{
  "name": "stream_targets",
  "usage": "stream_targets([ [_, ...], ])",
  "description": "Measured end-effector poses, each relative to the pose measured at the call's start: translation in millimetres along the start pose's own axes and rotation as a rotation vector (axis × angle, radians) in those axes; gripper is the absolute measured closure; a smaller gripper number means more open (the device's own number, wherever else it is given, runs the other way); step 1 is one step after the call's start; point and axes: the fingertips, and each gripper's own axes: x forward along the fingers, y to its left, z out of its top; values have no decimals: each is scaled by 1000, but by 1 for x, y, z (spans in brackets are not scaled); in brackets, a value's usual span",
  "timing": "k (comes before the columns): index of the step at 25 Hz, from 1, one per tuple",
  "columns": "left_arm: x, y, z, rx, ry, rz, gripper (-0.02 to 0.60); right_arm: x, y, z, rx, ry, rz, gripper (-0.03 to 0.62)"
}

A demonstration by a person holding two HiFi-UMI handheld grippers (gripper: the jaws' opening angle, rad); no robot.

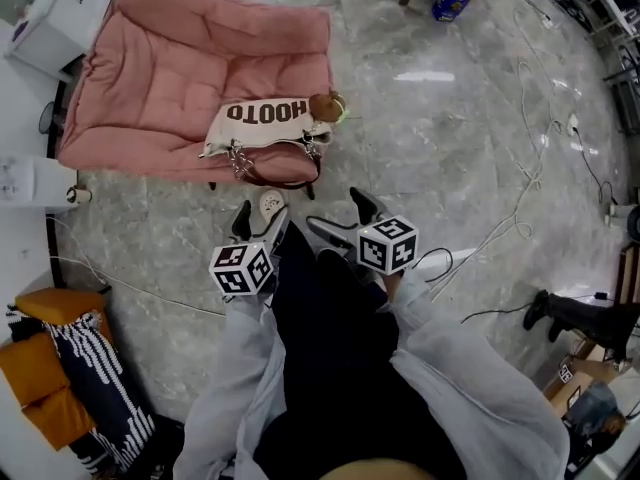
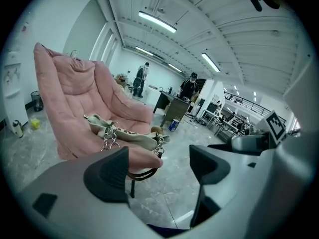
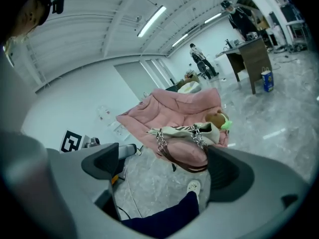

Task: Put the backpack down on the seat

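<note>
Backpack's place: the cream backpack (image 1: 265, 126) lay flat on the front edge of the pink seat (image 1: 170, 78), its printed side up, with the brown straps (image 1: 285, 180) drooping over the cushion's lip
Left jaws: my left gripper (image 1: 258, 223) stood spread wide with only floor and the seat's edge in the gap; nothing was pinched, and it hung apart from the bag
Right jaws: my right gripper (image 1: 345, 218) was likewise spread and empty, well short of the bag
Task standing: I judged the putting-down done, since the bag rested on the cushion and neither gripper touched it
How it should handle: I took it for soft and fairly light, because the cloth body sagged to the cushion's shape; it would fold rather than hold its form, and the metal chains (image 1: 240, 158) would swing and slip on the pads
Where I would take hold: at the brown straps, just below the chains, or by pinching a fold of cloth at the top edge; not at the small brown charm (image 1: 326, 106), which looked loosely hung
Risk: so near the lip, a nudge could slide it off the padding
Hidden: the bag's underside and far face, and any zip or pocket, showed in no view; my own body covered the floor below the grippers
Hard to make out: how much of the bag overhung the edge, and how the seat stood, as only one dark leg (image 2: 132, 185) showed
</note>
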Motion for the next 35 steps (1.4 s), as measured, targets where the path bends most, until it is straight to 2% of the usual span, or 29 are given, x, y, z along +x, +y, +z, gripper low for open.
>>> stream_targets([
  [8,-38,-35,39,27,-71,-63,192,-42,25,36,-117,-82,7,72],
  [12,-56,-54,57,77,-109,-117,193,-56,40,56,-169,-127,15,90],
  [14,-65,-63,69,95,-137,-168,193,-63,48,66,-194,-151,18,98],
  [17,-79,-77,87,70,-188,-258,199,-74,58,79,-225,-188,31,165],
  [18,-83,-82,93,69,-206,-275,220,-78,61,84,-238,-204,36,200],
  [20,-91,-91,107,92,-249,-291,323,-86,64,94,-266,-241,38,261],
  [24,-107,-98,132,150,-329,-270,482,-103,73,114,-351,-320,26,401],
  [28,-122,-97,155,224,-375,-200,553,-121,92,137,-486,-392,18,575],
  [31,-128,-98,165,271,-385,-166,566,-130,103,148,-503,-401,41,585],
  [35,-130,-93,170,263,-389,-138,568,-127,104,149,-529,-329,8,585],
])
